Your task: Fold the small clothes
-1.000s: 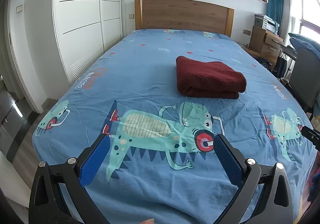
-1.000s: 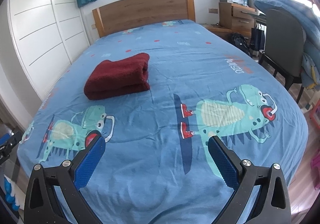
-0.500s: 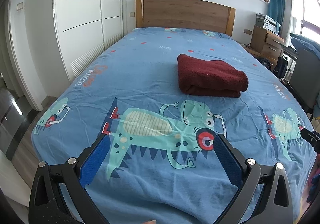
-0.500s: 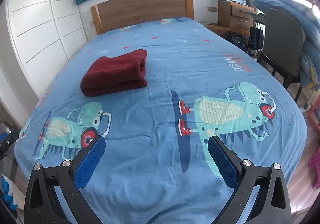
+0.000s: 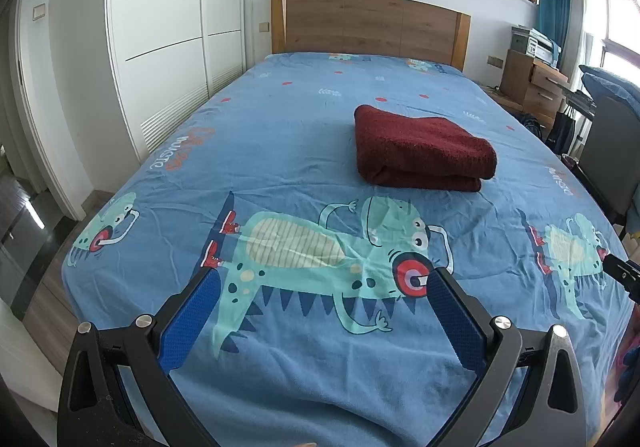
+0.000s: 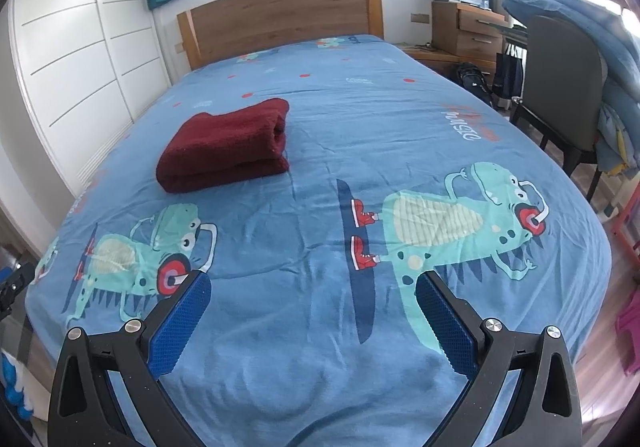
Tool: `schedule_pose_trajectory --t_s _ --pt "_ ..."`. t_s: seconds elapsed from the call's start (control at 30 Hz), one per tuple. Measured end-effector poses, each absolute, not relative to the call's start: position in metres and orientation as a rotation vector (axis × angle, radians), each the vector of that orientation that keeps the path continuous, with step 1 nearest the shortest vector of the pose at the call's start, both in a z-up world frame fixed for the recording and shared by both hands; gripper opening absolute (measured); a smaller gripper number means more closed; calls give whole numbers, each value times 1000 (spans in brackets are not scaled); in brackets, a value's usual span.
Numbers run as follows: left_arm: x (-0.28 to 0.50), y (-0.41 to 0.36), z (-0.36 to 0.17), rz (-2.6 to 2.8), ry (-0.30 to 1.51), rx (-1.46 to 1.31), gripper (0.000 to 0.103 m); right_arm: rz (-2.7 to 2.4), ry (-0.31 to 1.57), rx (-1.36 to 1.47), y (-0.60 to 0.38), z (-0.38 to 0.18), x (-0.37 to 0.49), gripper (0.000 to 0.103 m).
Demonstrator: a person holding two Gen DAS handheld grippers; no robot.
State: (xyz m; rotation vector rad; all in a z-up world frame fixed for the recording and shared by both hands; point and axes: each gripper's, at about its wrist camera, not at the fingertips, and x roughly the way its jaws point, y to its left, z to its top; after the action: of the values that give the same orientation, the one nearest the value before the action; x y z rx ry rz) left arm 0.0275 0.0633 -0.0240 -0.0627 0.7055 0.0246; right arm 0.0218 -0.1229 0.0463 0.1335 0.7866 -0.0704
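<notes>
A dark red folded cloth [image 5: 420, 149] lies in a neat stack on the blue dinosaur-print bed [image 5: 280, 119], near its middle. In the right wrist view the folded cloth [image 6: 228, 145] is at the upper left. My left gripper [image 5: 320, 279] is open and empty, above the bed's near edge, well short of the cloth. My right gripper [image 6: 312, 283] is open and empty too, over the near end of the bed [image 6: 400, 119], to the right of the cloth. The tip of the right gripper shows at the right edge of the left wrist view [image 5: 624, 275].
A wooden headboard [image 5: 368, 25] stands at the far end. White wardrobe doors [image 5: 160, 35] run along the left. A wooden drawer unit [image 6: 464, 29] and a dark chair [image 6: 560, 87] draped with a blue quilt stand at the right. Wooden floor surrounds the bed.
Both grippers have drawn back slightly toward the foot of the bed, jaws still open. The folded cloth has not moved.
</notes>
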Motion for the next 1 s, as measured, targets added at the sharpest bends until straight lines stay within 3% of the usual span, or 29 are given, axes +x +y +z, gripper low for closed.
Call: schedule_pose_trajectory --t_s 1.0 --pt "31 69 -28 24 719 -72 102 -81 790 116 -123 43 22 103"
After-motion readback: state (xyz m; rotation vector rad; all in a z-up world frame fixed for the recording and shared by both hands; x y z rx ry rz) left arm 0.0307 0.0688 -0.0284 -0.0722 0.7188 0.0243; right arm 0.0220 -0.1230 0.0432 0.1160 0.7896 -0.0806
